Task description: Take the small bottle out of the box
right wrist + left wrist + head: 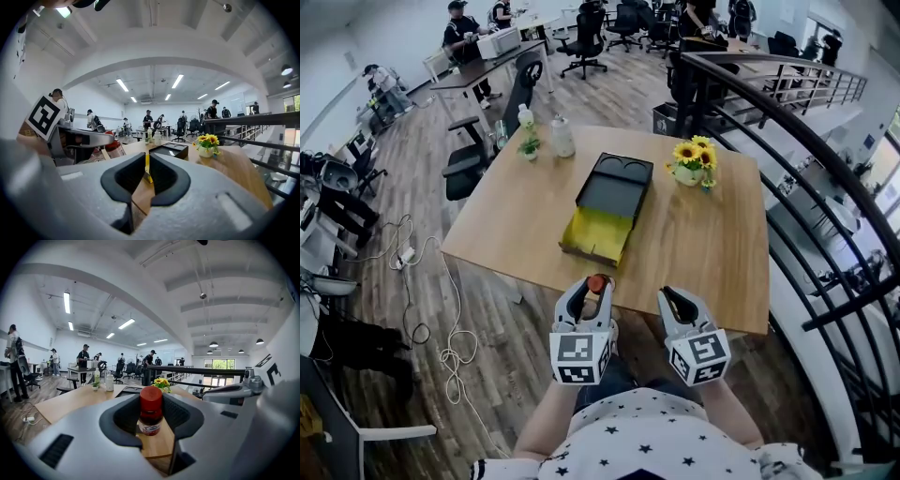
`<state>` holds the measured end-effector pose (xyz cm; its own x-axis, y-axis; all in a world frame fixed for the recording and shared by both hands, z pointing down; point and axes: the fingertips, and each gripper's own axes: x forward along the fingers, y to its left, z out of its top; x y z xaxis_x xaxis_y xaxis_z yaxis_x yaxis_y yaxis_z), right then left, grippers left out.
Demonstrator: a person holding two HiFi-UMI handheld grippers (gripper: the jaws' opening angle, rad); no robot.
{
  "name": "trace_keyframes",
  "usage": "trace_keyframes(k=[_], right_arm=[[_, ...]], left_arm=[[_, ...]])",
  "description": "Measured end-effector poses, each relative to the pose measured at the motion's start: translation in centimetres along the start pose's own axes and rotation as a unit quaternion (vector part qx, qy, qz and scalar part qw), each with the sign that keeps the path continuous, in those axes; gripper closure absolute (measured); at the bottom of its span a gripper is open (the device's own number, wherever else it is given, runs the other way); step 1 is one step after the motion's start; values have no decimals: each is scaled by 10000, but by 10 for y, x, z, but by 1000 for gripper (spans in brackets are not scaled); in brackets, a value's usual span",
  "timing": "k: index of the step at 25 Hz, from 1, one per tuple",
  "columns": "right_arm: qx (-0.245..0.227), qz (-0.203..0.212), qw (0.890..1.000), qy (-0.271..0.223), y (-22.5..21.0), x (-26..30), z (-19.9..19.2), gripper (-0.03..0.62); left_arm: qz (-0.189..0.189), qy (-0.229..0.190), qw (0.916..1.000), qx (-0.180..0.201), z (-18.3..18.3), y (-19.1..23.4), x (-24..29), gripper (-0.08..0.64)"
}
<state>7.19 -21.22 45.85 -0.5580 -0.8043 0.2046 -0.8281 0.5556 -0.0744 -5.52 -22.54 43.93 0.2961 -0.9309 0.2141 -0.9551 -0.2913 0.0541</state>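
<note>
A small bottle (597,281) with a red cap stands upright between the jaws of my left gripper (592,284), which is shut on it above the table's near edge. In the left gripper view the bottle (151,411) fills the gap of that gripper (152,422), pads against its sides. The box (605,211) lies open mid-table, its black lid folded back and its yellow-lined tray facing me. To the right, my right gripper (675,298) has its jaws almost together with nothing between them; the right gripper view shows this gripper (146,176) aimed at the box (169,149).
On the wooden table (712,244) a pot of sunflowers (694,161) stands at the back right; a clear bottle (562,137) and a small plant (528,142) stand at the back left. A black railing (787,141) runs along the right. Office chairs and people are behind.
</note>
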Motion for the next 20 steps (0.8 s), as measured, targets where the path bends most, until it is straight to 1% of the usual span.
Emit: trace_keyframes(k=[5,11,20], right_arm=[[-41,-68,9999,-131,5,-15,5,576],[-54,-131,9996,-230,10,-28,7,584],[-107,-195,9993,-300,10,-36,8,585]], left_arm=[[-10,-169,9999,10,10,-9,-21,422],[-38,-243,9997,-24,9,-14,-40,422],[-65,-304,9995,45,9,-19,-46,422]])
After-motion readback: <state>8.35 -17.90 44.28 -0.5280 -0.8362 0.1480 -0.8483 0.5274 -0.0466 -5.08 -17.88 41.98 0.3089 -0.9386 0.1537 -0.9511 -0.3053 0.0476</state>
